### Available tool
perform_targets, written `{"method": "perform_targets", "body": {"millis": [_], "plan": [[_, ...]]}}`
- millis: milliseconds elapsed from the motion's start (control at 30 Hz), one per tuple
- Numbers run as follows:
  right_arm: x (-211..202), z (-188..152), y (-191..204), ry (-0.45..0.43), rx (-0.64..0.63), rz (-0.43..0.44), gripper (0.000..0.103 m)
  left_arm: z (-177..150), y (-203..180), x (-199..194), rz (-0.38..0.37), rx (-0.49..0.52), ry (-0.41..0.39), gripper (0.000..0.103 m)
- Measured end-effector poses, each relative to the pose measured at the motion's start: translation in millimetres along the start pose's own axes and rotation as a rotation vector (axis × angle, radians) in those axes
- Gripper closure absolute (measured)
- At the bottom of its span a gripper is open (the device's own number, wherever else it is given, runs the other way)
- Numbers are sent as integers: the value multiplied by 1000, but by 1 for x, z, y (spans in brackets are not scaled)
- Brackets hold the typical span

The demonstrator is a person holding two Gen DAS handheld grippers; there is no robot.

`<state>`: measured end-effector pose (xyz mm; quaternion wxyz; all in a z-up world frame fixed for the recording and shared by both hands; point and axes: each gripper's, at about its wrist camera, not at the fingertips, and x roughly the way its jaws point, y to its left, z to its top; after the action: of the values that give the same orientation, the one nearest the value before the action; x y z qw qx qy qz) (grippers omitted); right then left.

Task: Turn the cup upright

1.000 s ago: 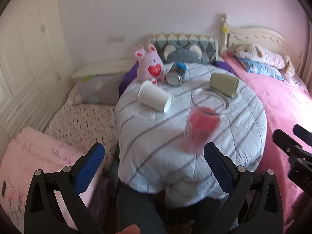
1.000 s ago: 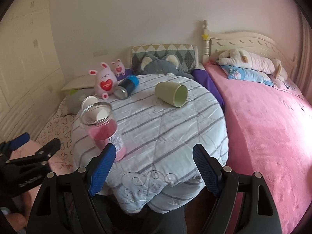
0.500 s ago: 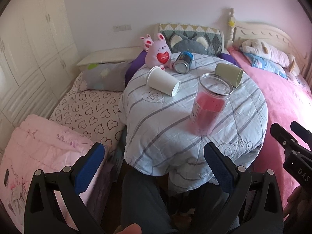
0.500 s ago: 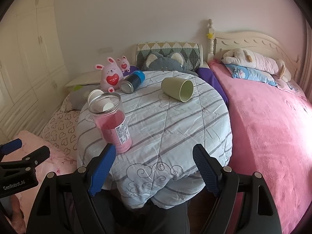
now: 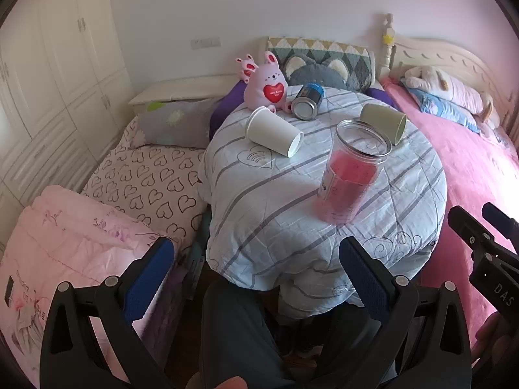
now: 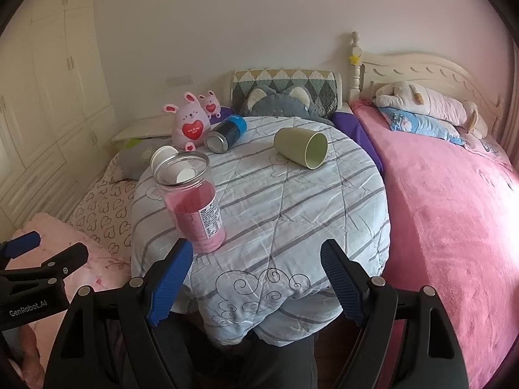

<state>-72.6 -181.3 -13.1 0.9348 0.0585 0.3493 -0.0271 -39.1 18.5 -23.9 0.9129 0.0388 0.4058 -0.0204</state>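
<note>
A white paper cup (image 5: pixel 274 132) lies on its side on the round table (image 5: pixel 282 220), its mouth toward the near right; in the right wrist view (image 6: pixel 164 157) a jar partly hides it. A green cup (image 5: pixel 384 122) (image 6: pixel 301 147) lies on its side at the far right. A clear jar (image 5: pixel 352 178) (image 6: pixel 191 199) with pink contents stands upright near the front. My left gripper (image 5: pixel 256 267) and my right gripper (image 6: pixel 258 269) are both open and empty, held back before the table's near edge.
A blue and silver can (image 5: pixel 306 101) lies on its side beside a pink bunny toy (image 5: pixel 267 87) at the back. A pink bed (image 6: pixel 454 207) is on the right, a heart-print mattress (image 5: pixel 146 188) on the left, wardrobes (image 5: pixel 42 74) beyond.
Both grippers have drawn back and up from the table, so the whole tabletop shows. The jar stands free on the cloth. The cups have not moved.
</note>
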Motion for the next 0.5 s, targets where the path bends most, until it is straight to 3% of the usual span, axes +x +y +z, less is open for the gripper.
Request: {"method": "perform_targets", "body": {"millis": [500], "plan": [[2,0,1,6,0,-1,21,2,4,3,0,-12,4,0]]}}
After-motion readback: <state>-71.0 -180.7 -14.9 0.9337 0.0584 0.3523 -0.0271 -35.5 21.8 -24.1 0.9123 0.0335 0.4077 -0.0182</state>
